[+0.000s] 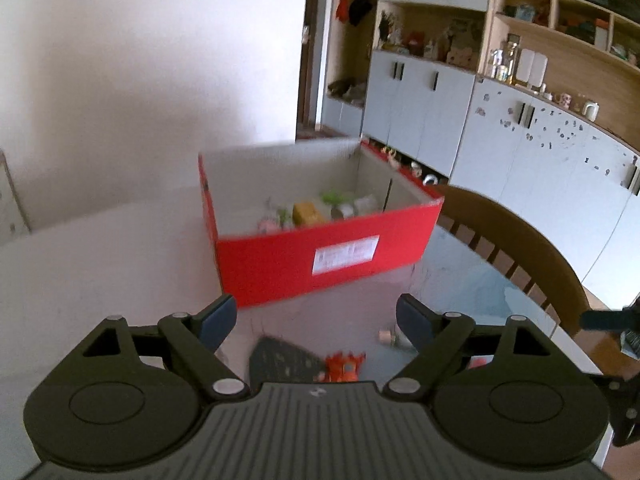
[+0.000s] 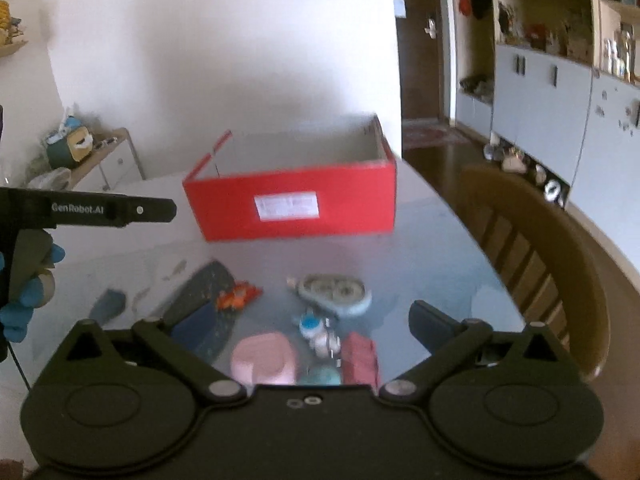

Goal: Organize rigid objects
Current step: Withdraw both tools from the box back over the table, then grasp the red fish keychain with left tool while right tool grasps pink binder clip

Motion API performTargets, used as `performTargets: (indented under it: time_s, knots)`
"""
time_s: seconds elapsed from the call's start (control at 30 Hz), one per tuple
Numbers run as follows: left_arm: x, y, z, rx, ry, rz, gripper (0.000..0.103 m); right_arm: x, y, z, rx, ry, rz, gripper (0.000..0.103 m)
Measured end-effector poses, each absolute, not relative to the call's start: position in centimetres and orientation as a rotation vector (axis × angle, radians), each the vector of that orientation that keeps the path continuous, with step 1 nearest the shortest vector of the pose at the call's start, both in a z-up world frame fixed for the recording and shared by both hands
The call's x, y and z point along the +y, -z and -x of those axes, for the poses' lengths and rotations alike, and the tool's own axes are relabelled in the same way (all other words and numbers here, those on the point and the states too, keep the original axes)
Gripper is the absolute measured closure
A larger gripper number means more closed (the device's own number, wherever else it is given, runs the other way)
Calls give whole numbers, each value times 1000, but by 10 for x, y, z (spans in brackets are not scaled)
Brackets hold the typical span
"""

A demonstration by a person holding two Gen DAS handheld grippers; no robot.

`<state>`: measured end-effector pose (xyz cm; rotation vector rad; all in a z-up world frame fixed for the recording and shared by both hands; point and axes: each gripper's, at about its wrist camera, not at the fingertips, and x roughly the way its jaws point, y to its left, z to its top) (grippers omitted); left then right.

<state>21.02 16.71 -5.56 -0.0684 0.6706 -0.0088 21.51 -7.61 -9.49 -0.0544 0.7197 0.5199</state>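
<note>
Partway: red box (image 1: 320, 264) is already holding several small items. Both hand-held grippers, left (image 1: 316, 320) and right (image 2: 312, 324), are hovering spread and empty; loose toys (image 2: 280, 332) are still lying on the bench (image 2: 432, 264) in front of the box.

This is a home, most likely a dining or living room. A glass-topped table (image 2: 440, 248) with a wooden slat-back chair (image 2: 536, 264) stands beside a wall of pale cabinets (image 1: 420, 92) and open wooden shelves (image 1: 568, 40) crowded with ornaments, jars and mugs, while a dark wooden door (image 2: 420, 60) opens onto a hallway.
</note>
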Motion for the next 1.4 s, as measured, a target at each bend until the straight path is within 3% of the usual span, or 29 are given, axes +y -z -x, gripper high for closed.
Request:
performTargets:
  time_s: [0.23, 0.57, 1.1, 1.2, 1.4]
  knots:
    - [171, 93, -204, 740, -22, 73, 16, -84, 124, -213, 784, -470, 32, 2]
    - [165, 135, -217, 814, -32, 41, 16, -85, 157, -241, 869, -394, 3, 20]
    - [150, 174, -245, 908, 12, 47, 16, -90, 182, -269, 956, -380, -56, 36]
    - [148, 176, -248, 910, 13, 38, 16, -88, 183, -272, 954, -375, -52, 44]
    - [145, 177, -251, 900, 4, 19, 26, -86, 183, -275, 942, -371, -17, 51]
